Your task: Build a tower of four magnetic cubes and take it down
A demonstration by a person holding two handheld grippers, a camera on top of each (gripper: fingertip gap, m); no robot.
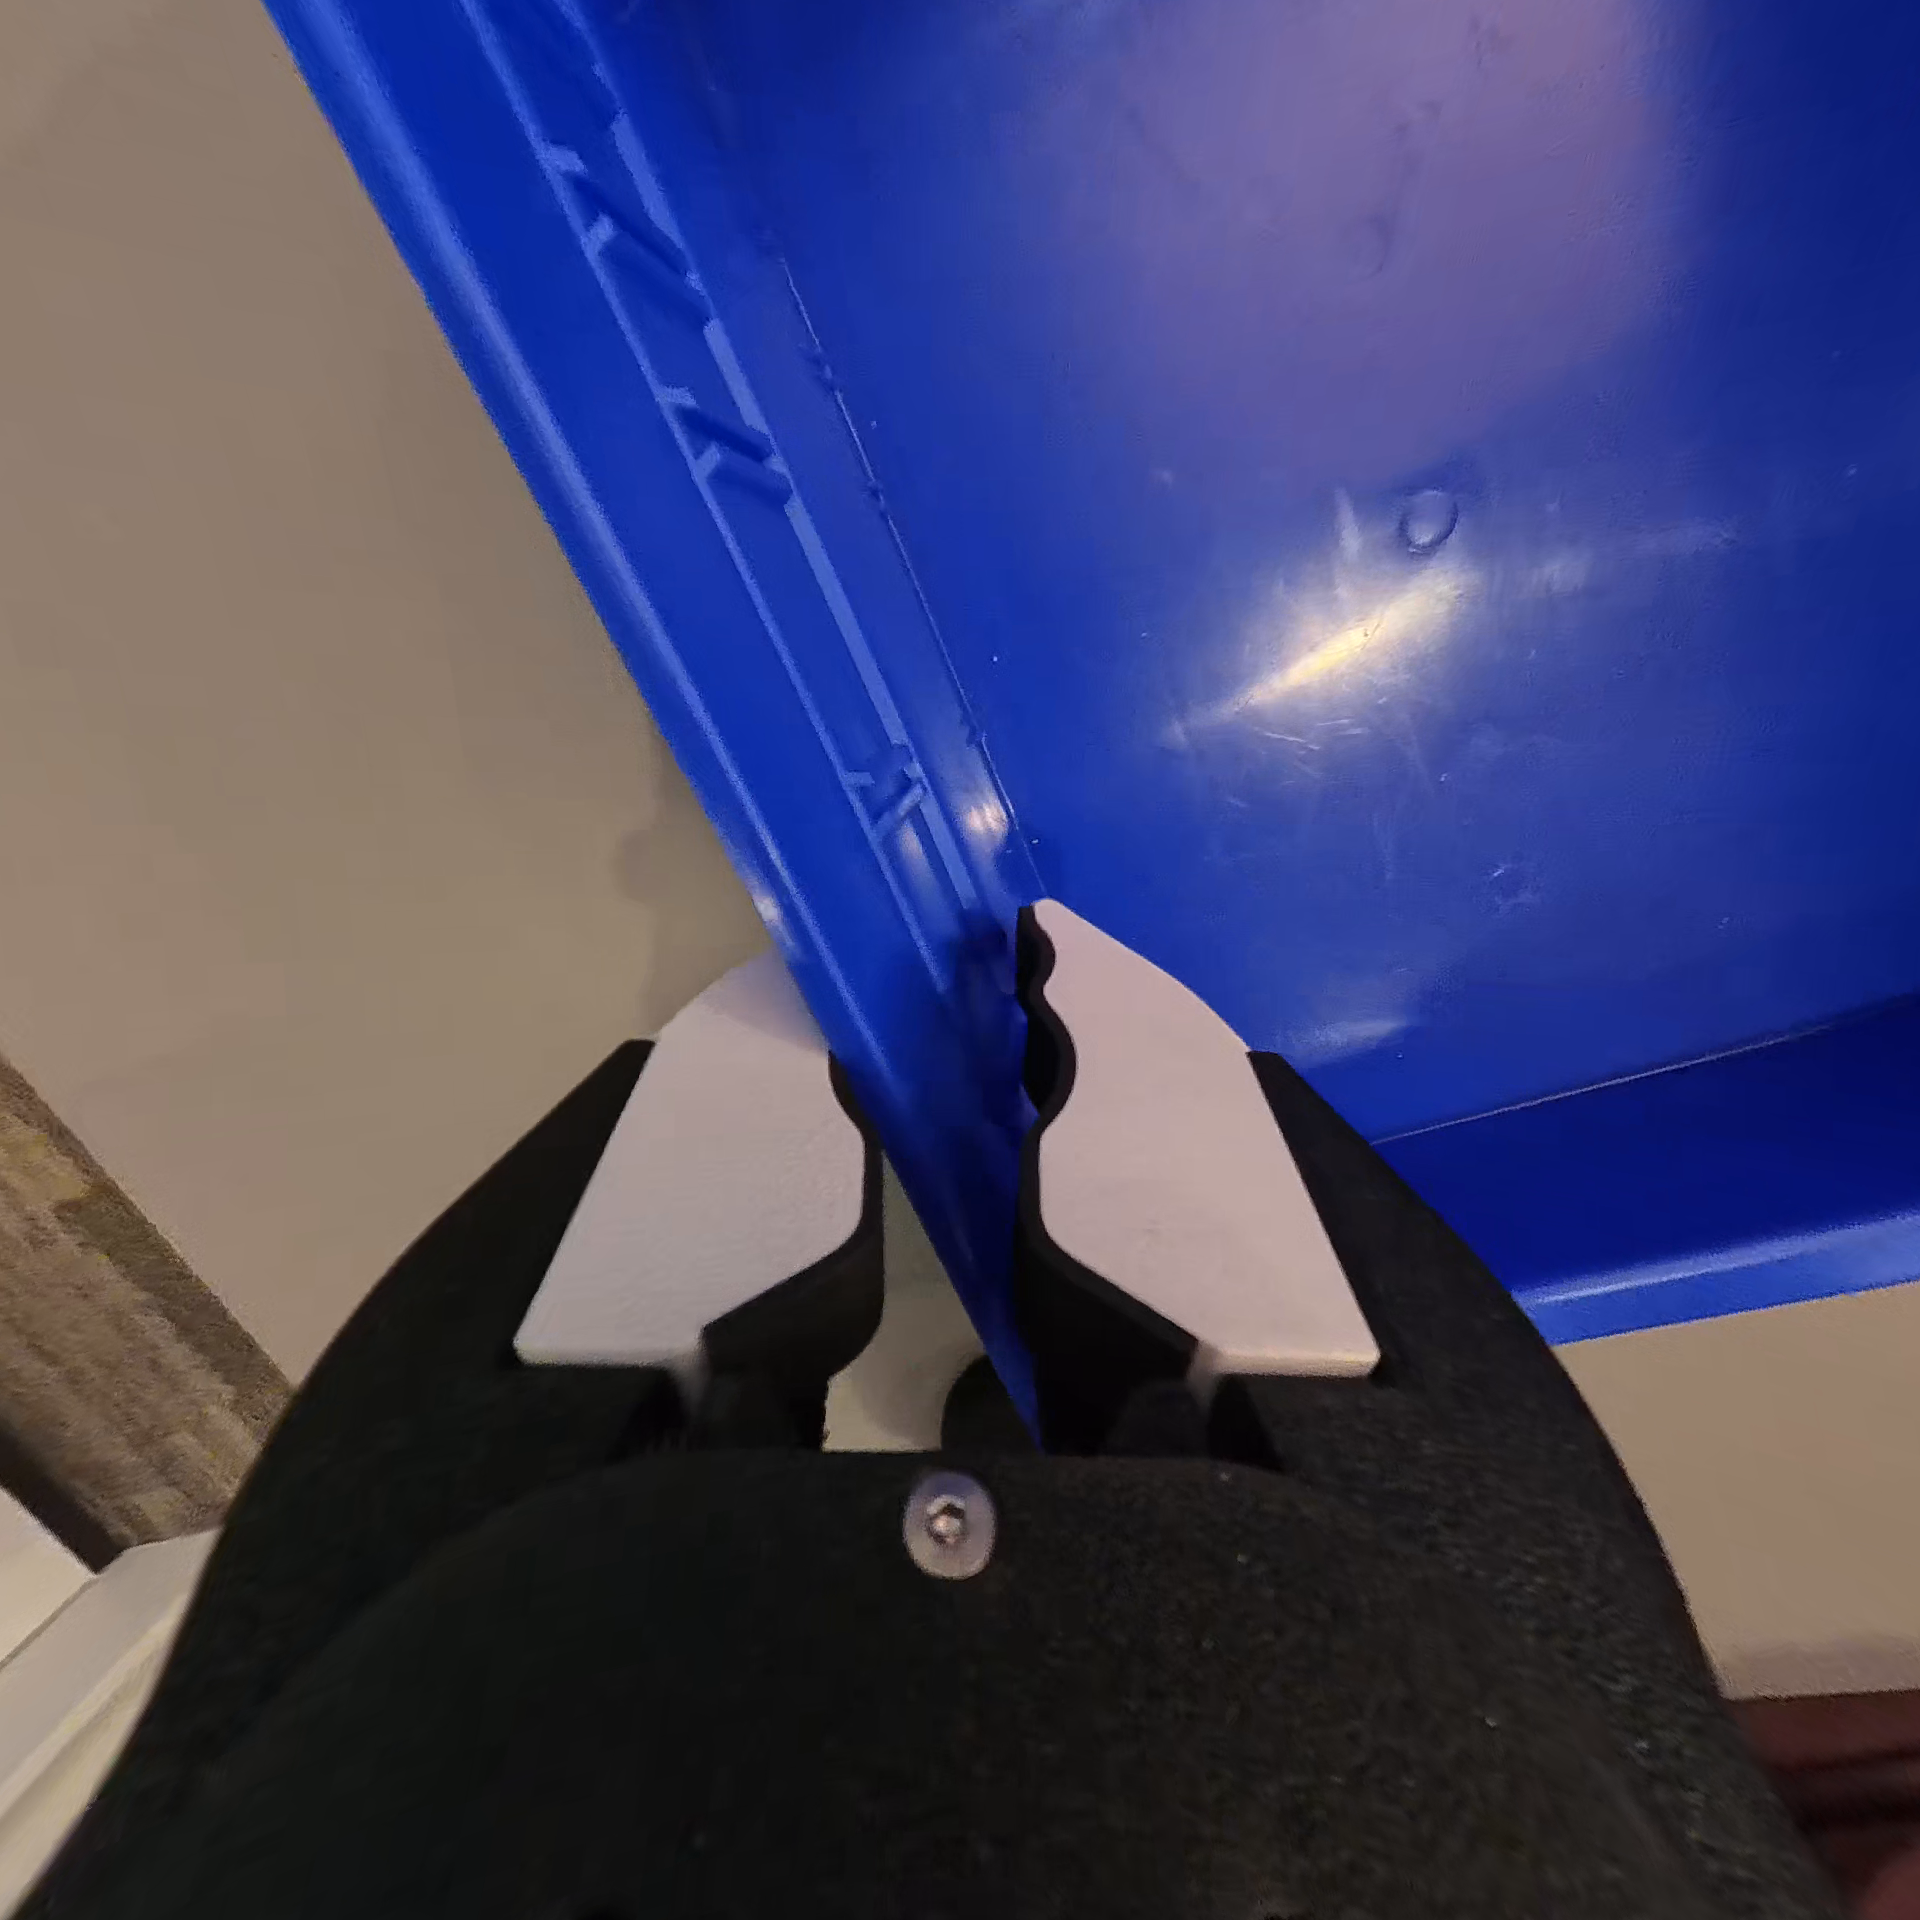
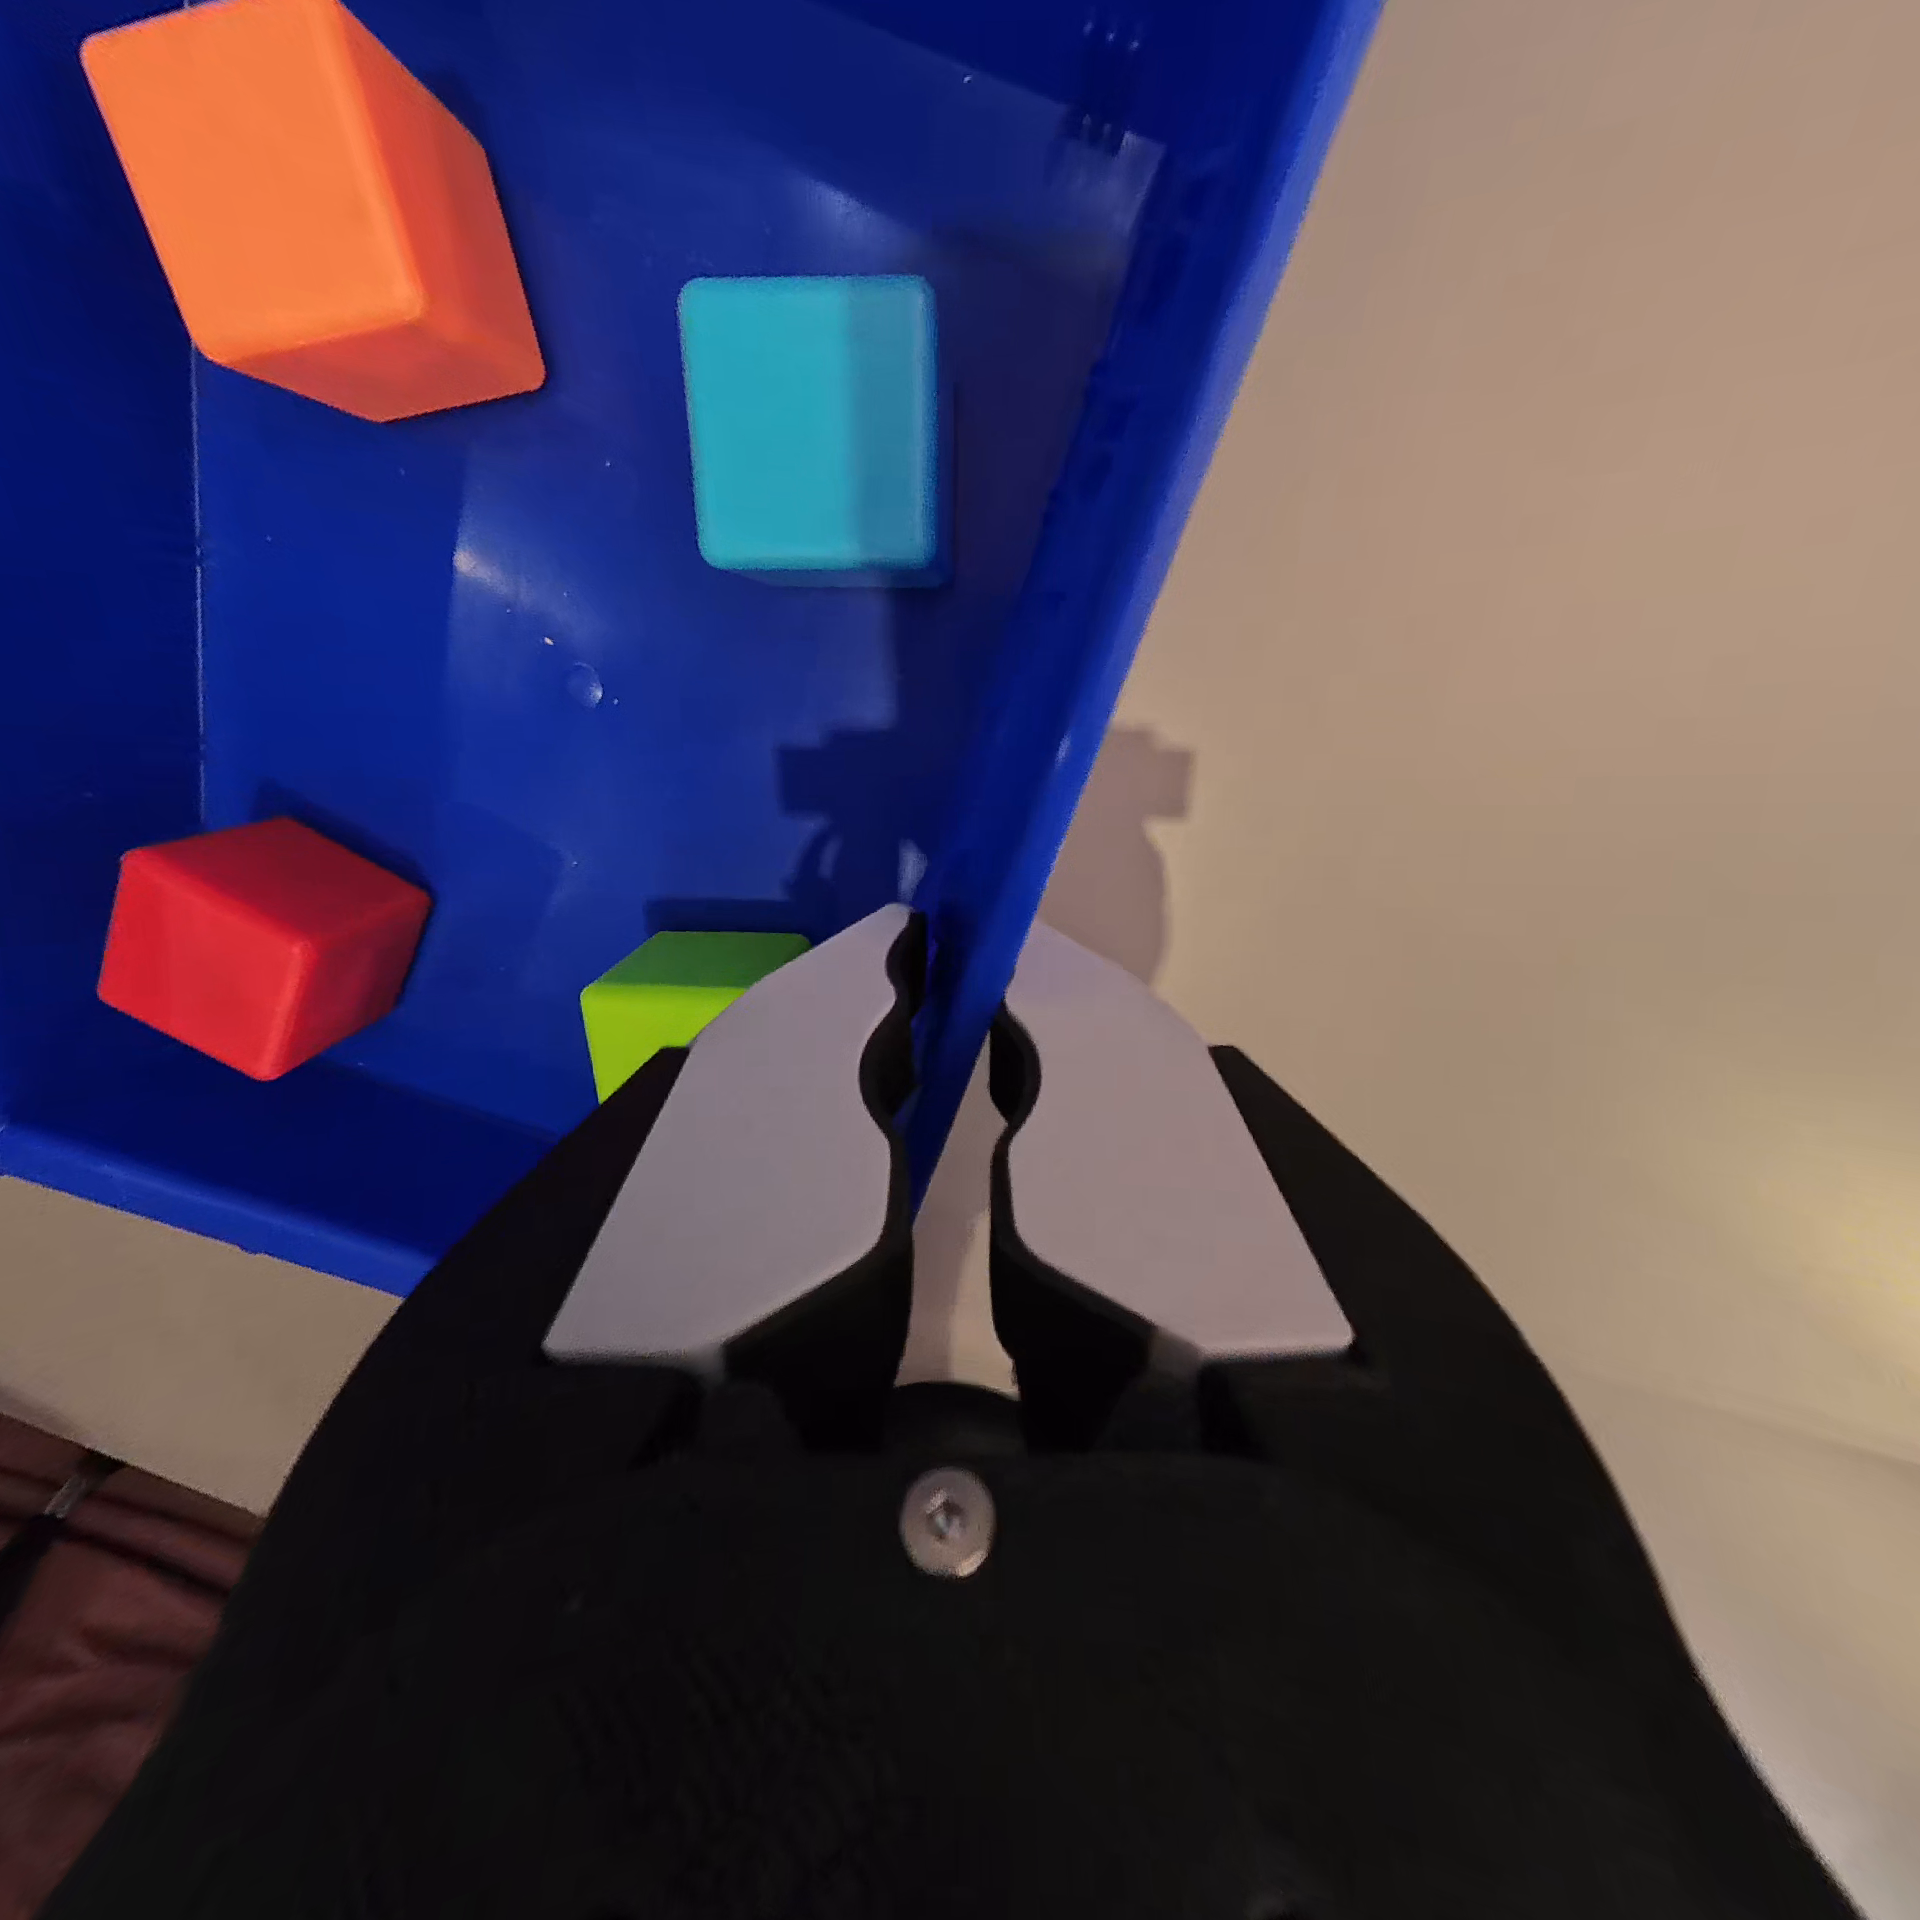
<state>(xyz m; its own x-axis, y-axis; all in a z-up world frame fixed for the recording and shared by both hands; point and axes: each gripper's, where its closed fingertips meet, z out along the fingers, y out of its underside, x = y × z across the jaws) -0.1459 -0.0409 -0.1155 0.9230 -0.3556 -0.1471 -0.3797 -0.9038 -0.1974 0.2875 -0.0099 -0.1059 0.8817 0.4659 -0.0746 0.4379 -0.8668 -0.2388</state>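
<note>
A blue plastic bin (image 2: 1174, 436) holds several cubes in the right wrist view: an orange cube (image 2: 301, 197) at the far left, a cyan cube (image 2: 810, 421) in the middle, a red cube (image 2: 249, 945) at the near left, and a green cube (image 2: 665, 997) partly hidden behind my left finger. My right gripper (image 2: 951, 966) is shut on the bin's right wall. In the left wrist view my left gripper (image 1: 914, 966) is shut on the bin's left wall (image 1: 727, 582); only the bare bin floor (image 1: 1351, 416) shows there, no cubes.
The bin rests on a cream table (image 2: 1558, 727), also seen in the left wrist view (image 1: 260, 623). A patterned carpet (image 1: 94, 1299) lies beyond the table edge at the lower left. A dark reddish surface (image 2: 94, 1621) shows at the lower left of the right wrist view. My hands' fingertips stand some 45 cm from each other.
</note>
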